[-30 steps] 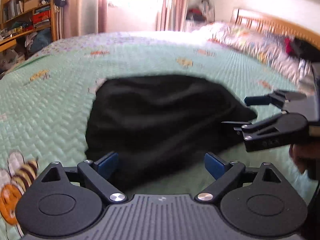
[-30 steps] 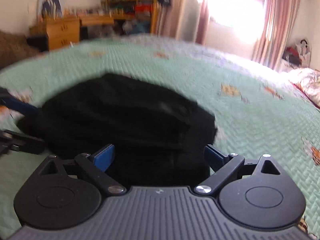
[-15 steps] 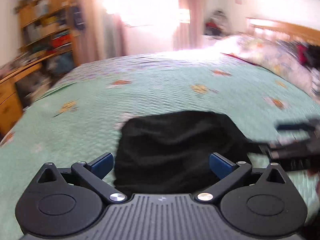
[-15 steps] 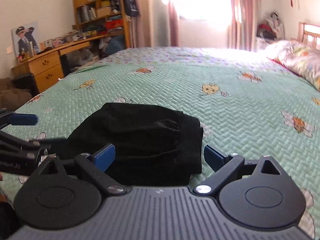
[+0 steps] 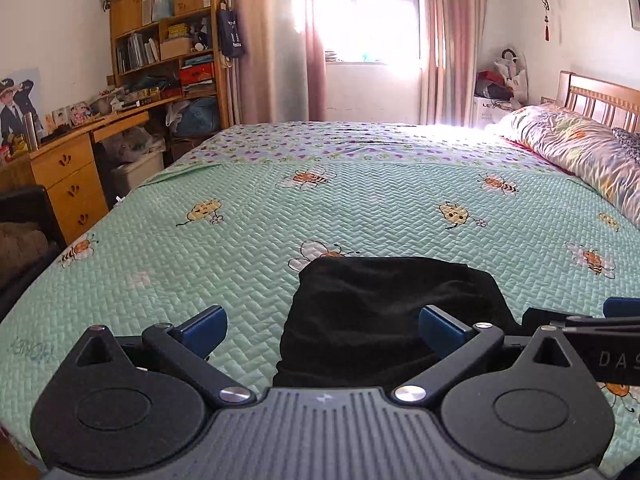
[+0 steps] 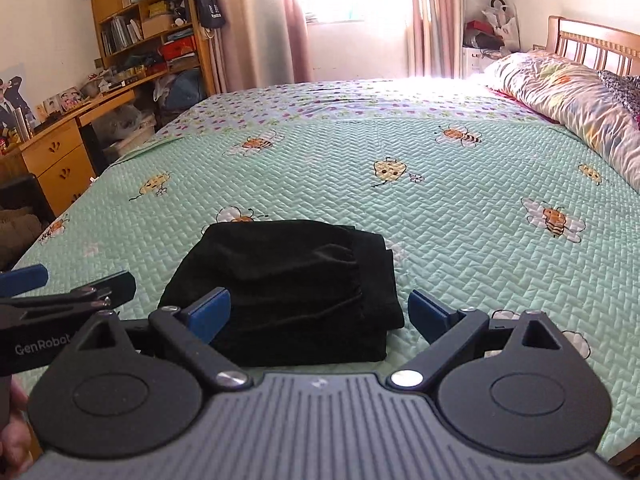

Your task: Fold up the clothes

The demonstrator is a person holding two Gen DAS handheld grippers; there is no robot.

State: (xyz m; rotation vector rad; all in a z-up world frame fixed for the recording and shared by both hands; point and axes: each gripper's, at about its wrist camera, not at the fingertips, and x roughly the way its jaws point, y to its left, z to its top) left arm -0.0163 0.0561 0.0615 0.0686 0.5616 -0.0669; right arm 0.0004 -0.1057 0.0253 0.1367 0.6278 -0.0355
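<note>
A black garment (image 5: 384,312) (image 6: 296,284) lies folded into a compact rectangle on the green quilted bedspread (image 5: 360,208) (image 6: 440,208), near its front edge. My left gripper (image 5: 323,326) hovers above and in front of it, open, with nothing between its blue pads. My right gripper (image 6: 319,314) is also open and empty, raised over the garment's near edge. Each gripper shows in the other's view: the right one (image 5: 592,328) at the right edge, the left one (image 6: 60,292) at the left edge. Neither touches the cloth.
Pillows and a rolled duvet (image 5: 576,152) lie along the wooden headboard (image 5: 600,96) on the right. A wooden desk with drawers (image 5: 68,176) and bookshelves (image 5: 164,36) stand left of the bed. Curtains and a bright window (image 5: 360,20) are behind. A hand (image 6: 12,436) shows at lower left.
Both grippers have risen and drawn back from the garment, which now looks smaller and lies still, folded. The views have levelled to show more of the room.
</note>
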